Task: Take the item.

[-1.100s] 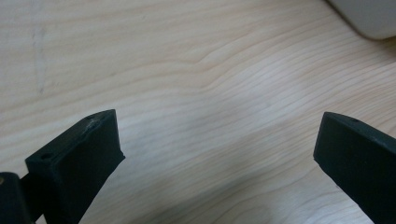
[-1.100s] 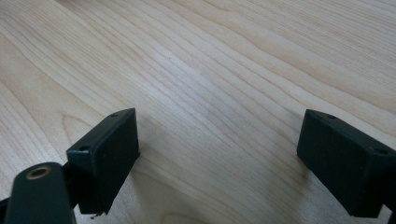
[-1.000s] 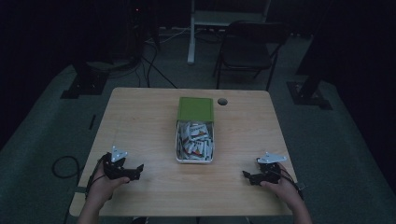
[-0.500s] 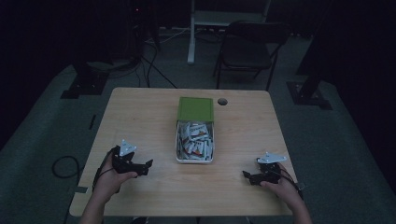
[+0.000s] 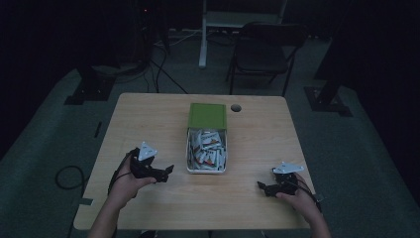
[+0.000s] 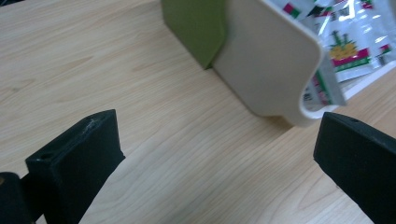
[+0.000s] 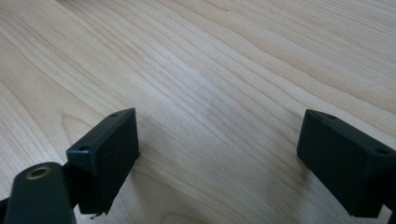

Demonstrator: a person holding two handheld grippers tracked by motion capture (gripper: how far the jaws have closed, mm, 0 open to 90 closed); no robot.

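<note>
The light wooden rectangular table (image 5: 148, 119) carries, at its centre, a white plastic rectangular tray (image 5: 188, 148) with a flat olive-green lid or box (image 5: 208, 115) lying at its twelve o'clock end; the tray is heaped with small white foil sachets (image 5: 207, 150) printed in red and green. The left gripper (image 5: 166, 171) sits at the tray's eight o'clock, jaws spread wide and empty, aimed at the near corner, where one sachet (image 6: 327, 84) overhangs the rim. The right gripper (image 5: 262, 187) rests at four o'clock, well apart, jaws likewise spread over bare wood. Judged step: reaching for a sachet. Recommended: approach from above the rim, take the overhanging sachet alone, and avoid nudging the tray wall.
</note>
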